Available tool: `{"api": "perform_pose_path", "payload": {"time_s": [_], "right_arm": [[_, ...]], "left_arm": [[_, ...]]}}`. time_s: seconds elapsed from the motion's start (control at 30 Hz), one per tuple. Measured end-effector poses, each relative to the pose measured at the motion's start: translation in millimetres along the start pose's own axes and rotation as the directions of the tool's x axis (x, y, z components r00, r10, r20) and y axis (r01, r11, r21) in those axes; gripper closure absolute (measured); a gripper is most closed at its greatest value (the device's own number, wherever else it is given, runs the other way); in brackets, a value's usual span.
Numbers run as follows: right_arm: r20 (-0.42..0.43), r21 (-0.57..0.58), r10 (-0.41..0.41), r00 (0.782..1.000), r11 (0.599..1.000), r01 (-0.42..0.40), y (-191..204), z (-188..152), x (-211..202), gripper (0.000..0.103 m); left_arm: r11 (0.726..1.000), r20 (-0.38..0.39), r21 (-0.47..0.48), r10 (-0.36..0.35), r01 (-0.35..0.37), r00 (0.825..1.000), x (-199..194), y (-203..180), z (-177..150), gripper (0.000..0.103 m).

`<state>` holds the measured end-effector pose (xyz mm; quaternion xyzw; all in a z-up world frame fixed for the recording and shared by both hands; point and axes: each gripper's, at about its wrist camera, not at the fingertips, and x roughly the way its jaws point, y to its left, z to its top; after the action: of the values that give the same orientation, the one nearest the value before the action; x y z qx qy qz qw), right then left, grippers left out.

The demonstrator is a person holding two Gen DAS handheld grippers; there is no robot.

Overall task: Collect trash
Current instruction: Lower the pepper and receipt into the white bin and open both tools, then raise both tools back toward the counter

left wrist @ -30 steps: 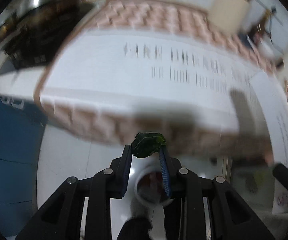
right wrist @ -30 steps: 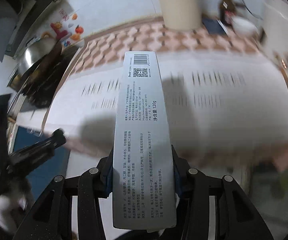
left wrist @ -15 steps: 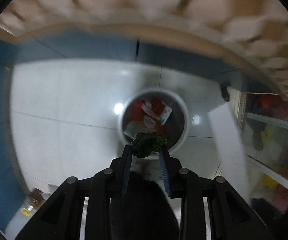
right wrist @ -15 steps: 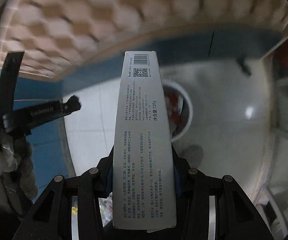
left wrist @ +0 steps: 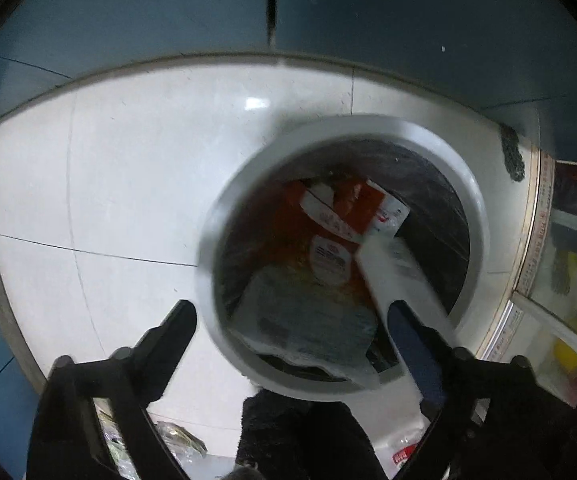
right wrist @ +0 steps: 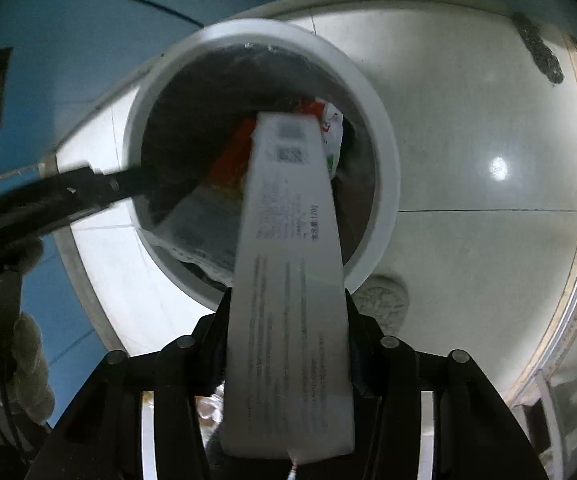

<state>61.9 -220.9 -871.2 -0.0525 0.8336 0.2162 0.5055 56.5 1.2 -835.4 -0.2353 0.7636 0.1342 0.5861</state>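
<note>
- Left gripper (left wrist: 290,312): points steeply down over the near rim of the bin (left wrist: 368,124). Jaws have just been opening and are spread wide, with nothing between them.
- Floor (left wrist: 128,184): pale tiles. Blue cabinet (left wrist: 128,20) behind.
- The bin is round with a white rim and a dark liner, and stands on the floor. Inside are red-and-white packets (left wrist: 352,208) and a grey wrapper (left wrist: 308,320) lying against the near wall.
- Box (right wrist: 292,240): long, white and printed. Its far end is over the bin mouth and above the packets, and its near end is between the right jaws.
- Right gripper (right wrist: 288,300): tilted down at the bin. Jaws have just been opening. The box is blurred while the fingers are sharp, so it looks loose rather than pinched.
</note>
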Motion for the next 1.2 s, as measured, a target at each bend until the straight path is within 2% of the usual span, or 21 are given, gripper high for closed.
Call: {"api": "perform_pose_path", "payload": {"time_s": [0.07, 0.1, 0.17, 0.2, 0.3, 0.37, 0.57, 0.7, 0.77, 0.93, 1.1, 1.2], "right_arm": [[0.021, -0.014, -0.022, 1.0, 1.0, 0.022, 1.0, -7.8, -6.7, 0.02], [0.037, -0.014, -0.033, 0.999, 0.999, 0.033, 0.7, -6.9, -15.3, 0.017], [0.071, -0.02, -0.085, 0.994, 0.996, 0.086, 2.8, -12.5, -35.4, 0.002], [0.095, -0.023, -0.106, 0.99, 0.994, 0.109, 7.1, -12.8, -48.2, 0.0], [0.165, -0.03, -0.192, 0.968, 0.98, 0.199, 21.7, -16.2, -94.5, 0.0], [0.204, -0.025, -0.218, 0.954, 0.973, 0.228, 27.1, -28.5, -128.0, 0.0], [0.324, -0.036, -0.221, 0.92, 0.969, 0.245, 59.6, -87.4, -245.6, 0.0], [0.419, -0.044, -0.22, 0.881, 0.964, 0.262, 84.2, -137.9, -331.8, 0.0], [0.466, -0.055, -0.212, 0.859, 0.962, 0.267, 97.3, -164.7, -375.6, 0.0], [0.539, -0.064, -0.186, 0.821, 0.963, 0.261, 124.6, -224.1, -462.6, 0.0], [0.592, -0.071, -0.137, 0.794, 0.973, 0.221, 145.4, -281.5, -542.0, 0.0], [0.613, -0.077, -0.102, 0.784, 0.979, 0.187, 157.8, -309.1, -573.8, 0.0]], "left_arm": [[1.0, 0.015, -0.009, 0.003, -0.003, 1.0, -15.1, 1.8, -4.6, 0.005], [1.0, 0.029, -0.007, 0.009, -0.008, 1.0, -25.1, 1.2, -7.8, 0.005], [0.999, 0.077, 0.009, 0.045, -0.046, 0.996, -51.8, -0.6, -18.1, 0.005], [0.998, 0.1, 0.016, 0.062, -0.064, 0.993, -61.6, -1.7, -23.4, 0.005], [0.993, 0.179, 0.035, 0.107, -0.115, 0.978, -115.5, -7.7, -51.7, 0.005], [0.991, 0.222, 0.037, 0.121, -0.132, 0.968, -150.4, -10.4, -71.4, 0.005], [0.99, 0.353, 0.034, 0.119, -0.14, 0.928, -268.1, -19.1, -136.6, 0.005], [0.99, 0.421, 0.027, 0.111, -0.135, 0.9, -339.0, -27.1, -181.7, 0.005], [0.992, 0.45, 0.026, 0.098, -0.123, 0.888, -373.8, -31.3, -204.8, 0.005], [0.996, 0.5, 0.04, 0.048, -0.078, 0.865, -446.6, -36.6, -251.0, 0.005], [0.997, 0.525, 0.079, -0.036, -0.007, 0.85, -508.0, -33.9, -286.1, 0.005], [0.992, 0.532, 0.118, -0.093, 0.035, 0.842, -537.8, -32.5, -299.0, 0.005]]}}
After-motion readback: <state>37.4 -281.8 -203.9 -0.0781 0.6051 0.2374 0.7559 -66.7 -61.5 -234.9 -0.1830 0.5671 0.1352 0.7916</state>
